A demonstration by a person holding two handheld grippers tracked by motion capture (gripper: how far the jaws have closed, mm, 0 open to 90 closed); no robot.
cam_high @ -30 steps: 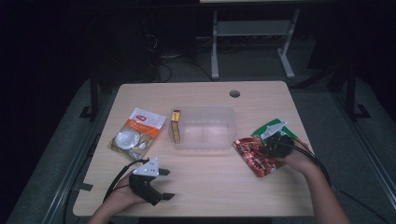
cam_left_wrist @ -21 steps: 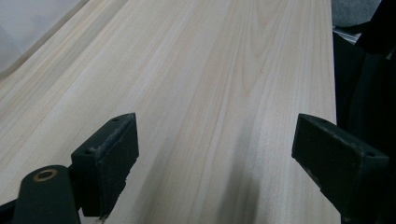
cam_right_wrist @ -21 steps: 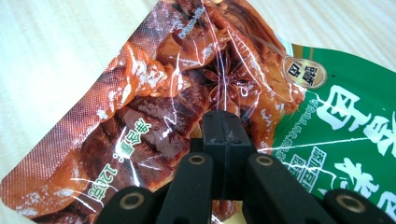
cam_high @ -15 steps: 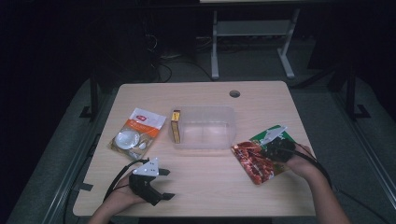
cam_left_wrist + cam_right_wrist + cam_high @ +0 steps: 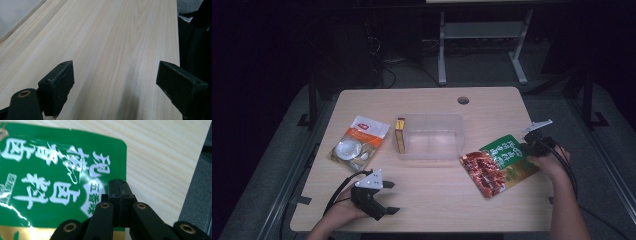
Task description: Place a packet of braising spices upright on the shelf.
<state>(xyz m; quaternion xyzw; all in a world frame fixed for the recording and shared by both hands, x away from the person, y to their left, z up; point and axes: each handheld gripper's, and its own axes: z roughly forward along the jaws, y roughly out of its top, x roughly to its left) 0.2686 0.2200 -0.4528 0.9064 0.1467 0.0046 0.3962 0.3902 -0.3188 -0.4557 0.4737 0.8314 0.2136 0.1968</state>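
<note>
Two grippers at work: the right gripper [image 5: 532, 141] has its jaws pinched tight on the edge of the glossy green-and-red snack pouch [image 5: 498, 163], which lies flat on the pale wooden table [image 5: 437, 205] just right of the clear plastic tub [image 5: 430, 143], probably its target. Gripping the edge looks meant for dragging. The left gripper [image 5: 387, 197] rests near the front edge, jaws wide, holding nothing.

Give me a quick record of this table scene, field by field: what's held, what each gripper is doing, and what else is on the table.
held item: green and red snack pouch, lying flat on the table
right gripper: shut on the pouch's edge
left gripper: open, nothing between its jaws, above bare wood
centre: clear plastic bin
beside bin: yellow box, touching its left wall
left side: white and orange packet
</note>
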